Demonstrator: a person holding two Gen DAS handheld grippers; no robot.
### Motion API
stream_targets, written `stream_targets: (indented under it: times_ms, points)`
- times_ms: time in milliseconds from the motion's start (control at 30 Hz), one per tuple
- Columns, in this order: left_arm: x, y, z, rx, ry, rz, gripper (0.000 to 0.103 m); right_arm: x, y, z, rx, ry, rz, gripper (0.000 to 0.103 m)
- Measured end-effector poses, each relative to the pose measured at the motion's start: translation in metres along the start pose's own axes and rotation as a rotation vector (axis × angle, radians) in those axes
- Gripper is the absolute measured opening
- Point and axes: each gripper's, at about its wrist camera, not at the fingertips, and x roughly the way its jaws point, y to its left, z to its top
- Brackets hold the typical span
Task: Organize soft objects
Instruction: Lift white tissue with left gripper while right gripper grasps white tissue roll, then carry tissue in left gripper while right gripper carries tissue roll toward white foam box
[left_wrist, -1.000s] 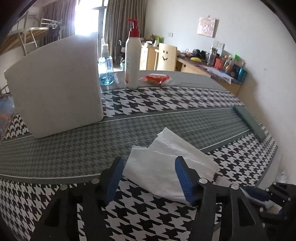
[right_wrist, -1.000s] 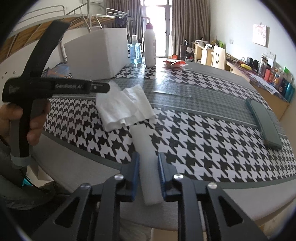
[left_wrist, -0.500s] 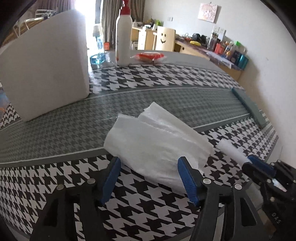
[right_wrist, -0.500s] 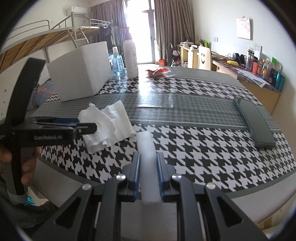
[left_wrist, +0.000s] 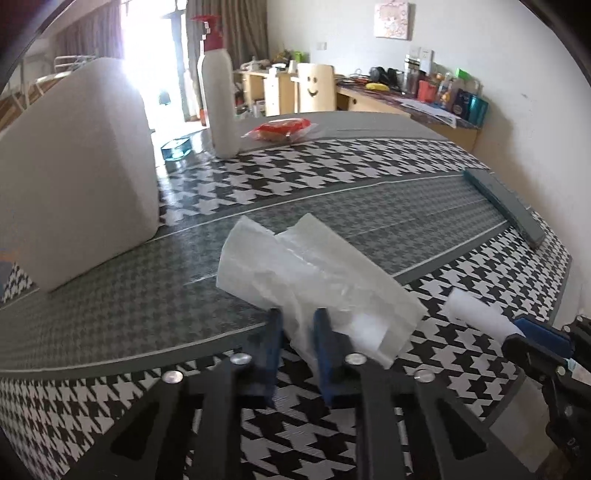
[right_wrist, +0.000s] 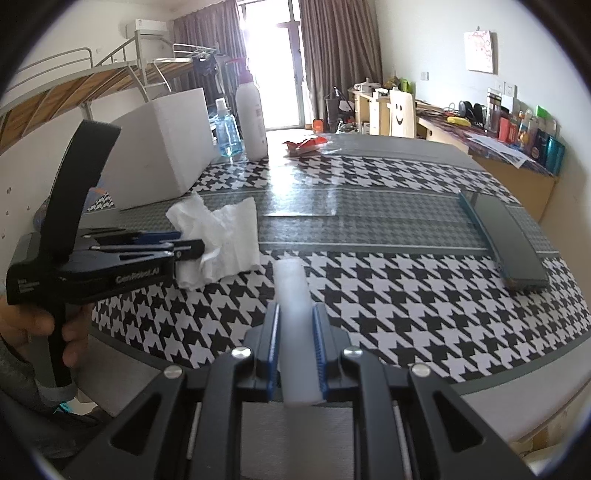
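Tissue sheets bunching between the pinching left gripper above the houndstooth tablecloth, right gripper clamping a white foam roll near the table's front edge.

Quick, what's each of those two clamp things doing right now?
Left gripper: closed on the white tissue.
Right gripper: closed on the white foam stick.

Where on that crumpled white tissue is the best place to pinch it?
At its near edge, coming in low from the table's front side, as the left gripper does now. The tissue is limp and bunched, and there its folds rise off the table, so the fingers can close on several layers.
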Motion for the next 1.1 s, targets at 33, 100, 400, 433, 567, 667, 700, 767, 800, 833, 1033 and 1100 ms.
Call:
stream_targets:
  times_ms: [33,100,400,433,567,667,700,767,800,833,1033,1100]
  points:
    - [0.000,-0.001,0.000,0.005,0.000,-0.006,0.006,0.001,0.000,0.001,0.000,-0.001,0.000,0.021]
    - [0.000,-0.001,0.001,0.006,-0.001,-0.016,0.005,0.001,-0.002,0.002,0.002,-0.005,0.004,0.021]
    - [-0.023,0.007,0.006,-0.002,-0.066,-0.032,0.005,0.000,0.000,0.015,-0.003,-0.035,0.016,0.021]
    - [-0.026,0.009,0.007,-0.003,-0.073,-0.032,0.005,-0.001,0.000,0.017,-0.005,-0.040,0.017,0.021]
    - [-0.039,0.018,0.011,-0.008,-0.108,-0.019,0.005,-0.004,0.005,0.023,-0.012,-0.060,0.021,0.021]
    - [-0.050,0.024,0.014,-0.014,-0.140,-0.006,0.005,-0.006,0.008,0.029,-0.018,-0.075,0.024,0.021]
    - [-0.052,0.025,0.015,-0.014,-0.147,-0.003,0.005,-0.006,0.008,0.031,-0.020,-0.081,0.025,0.021]
    - [-0.059,0.028,0.016,-0.016,-0.165,0.009,0.005,-0.008,0.011,0.034,-0.024,-0.090,0.029,0.021]
    - [-0.061,0.029,0.017,-0.014,-0.172,0.014,0.005,-0.008,0.012,0.036,-0.028,-0.097,0.031,0.021]
    - [-0.065,0.030,0.018,-0.015,-0.181,0.021,0.005,-0.009,0.013,0.038,-0.030,-0.101,0.032,0.021]
    - [-0.077,0.035,0.020,-0.014,-0.220,0.032,0.005,-0.012,0.019,0.047,-0.043,-0.122,0.041,0.021]
    - [-0.078,0.036,0.020,-0.014,-0.218,0.029,0.005,-0.013,0.021,0.050,-0.047,-0.130,0.044,0.021]
